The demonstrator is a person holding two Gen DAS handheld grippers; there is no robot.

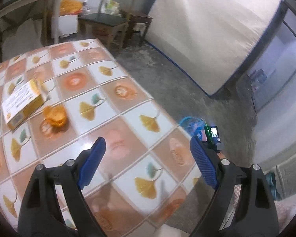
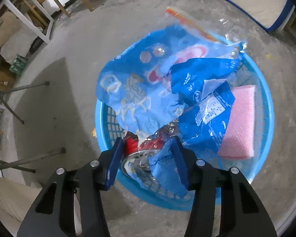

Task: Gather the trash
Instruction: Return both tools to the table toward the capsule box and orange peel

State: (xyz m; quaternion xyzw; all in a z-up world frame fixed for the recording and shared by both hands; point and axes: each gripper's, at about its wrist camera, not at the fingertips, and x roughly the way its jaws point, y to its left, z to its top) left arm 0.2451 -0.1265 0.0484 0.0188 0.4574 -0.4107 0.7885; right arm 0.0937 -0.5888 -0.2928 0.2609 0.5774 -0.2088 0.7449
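Observation:
In the left wrist view my left gripper hangs open over a tiled table, with nothing between its blue pads. A yellow cardboard box and a crumpled orange wrapper lie on the table to the far left of it. Past the table's right edge, the blue basket shows on the floor. In the right wrist view my right gripper points down over that basket, its jaws apart and pressing on nothing. Inside lie a blue plastic bag, a pink foam pad and a red and silver wrapper right under the pads.
A mattress leans against the far wall. A dark stool and a wooden chair stand behind the table. Thin metal legs stand on the concrete floor left of the basket, with wooden furniture beyond.

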